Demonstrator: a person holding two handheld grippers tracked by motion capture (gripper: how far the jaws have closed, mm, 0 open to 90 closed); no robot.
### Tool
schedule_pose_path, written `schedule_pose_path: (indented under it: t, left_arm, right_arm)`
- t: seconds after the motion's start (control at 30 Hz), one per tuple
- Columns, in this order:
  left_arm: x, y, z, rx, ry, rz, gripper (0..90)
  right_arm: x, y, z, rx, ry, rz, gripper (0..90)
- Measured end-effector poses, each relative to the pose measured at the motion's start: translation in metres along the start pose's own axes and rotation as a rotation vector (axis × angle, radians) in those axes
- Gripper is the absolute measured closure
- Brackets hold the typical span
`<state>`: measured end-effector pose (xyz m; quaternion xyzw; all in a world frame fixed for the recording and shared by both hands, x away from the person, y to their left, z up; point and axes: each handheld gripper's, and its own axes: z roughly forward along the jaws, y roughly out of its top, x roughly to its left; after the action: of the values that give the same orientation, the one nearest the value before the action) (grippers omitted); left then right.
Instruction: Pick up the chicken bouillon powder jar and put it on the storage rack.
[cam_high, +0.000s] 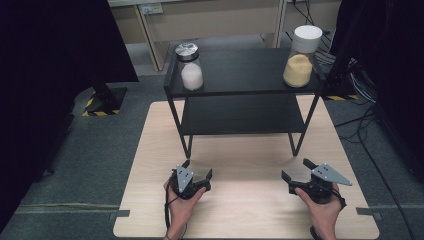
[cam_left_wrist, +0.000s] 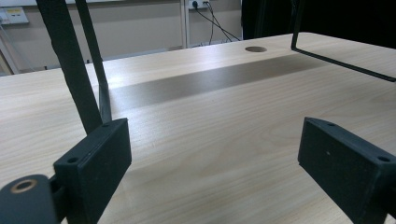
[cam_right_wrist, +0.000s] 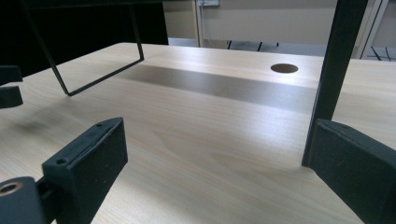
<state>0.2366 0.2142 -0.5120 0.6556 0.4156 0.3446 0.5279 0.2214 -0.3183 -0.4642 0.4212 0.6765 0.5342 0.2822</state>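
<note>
A black two-tier metal shelf (cam_high: 240, 90) stands on the far half of a light wooden table (cam_high: 250, 210). On its top tier, a glass jar with a metal lid (cam_high: 190, 66) holds white grains at the left. A jar with a white lid (cam_high: 301, 56) holds yellow grains at the right. My left gripper (cam_high: 198, 168) is open, held low over the table in front of the shelf's left front leg (cam_left_wrist: 70, 70). My right gripper (cam_high: 295, 169) is open too, in front of the right front leg (cam_right_wrist: 334, 74). Both sets of jaws hold nothing (cam_left_wrist: 219, 158) (cam_right_wrist: 219, 158).
The shelf's lower tier (cam_high: 242, 115) is bare. A round cable hole (cam_left_wrist: 256, 49) (cam_right_wrist: 284, 68) sits in the table beyond the shelf. Grey carpet, dark curtains and floor cables (cam_high: 370, 115) surround the table. The other gripper's jaw tips (cam_right_wrist: 8, 86) show at the right gripper view's left edge.
</note>
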Motion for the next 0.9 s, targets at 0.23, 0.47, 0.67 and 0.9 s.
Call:
schedule_pose_path:
  t: [0.23, 0.47, 0.67, 0.9]
  left_arm:
    - [0.0, 0.0, 0.0, 0.0, 0.0, 0.0, 8.9]
    - [0.0, 0.0, 0.0, 0.001, 0.0, 0.001, 8.9]
    - [0.0, 0.0, 0.0, 0.001, -0.001, 0.0, 8.9]
    - [0.0, 0.0, 0.0, 0.002, -0.001, 0.0, 8.9]
  right_arm:
    - [0.0, -0.005, 0.0, 0.009, -0.004, 0.008, 4.7]
    - [-0.001, -0.009, 0.0, 0.015, -0.008, 0.012, 4.7]
    - [0.0, -0.013, 0.001, 0.02, -0.011, 0.015, 4.7]
    - [0.0, -0.015, 0.002, 0.024, -0.014, 0.012, 4.7]
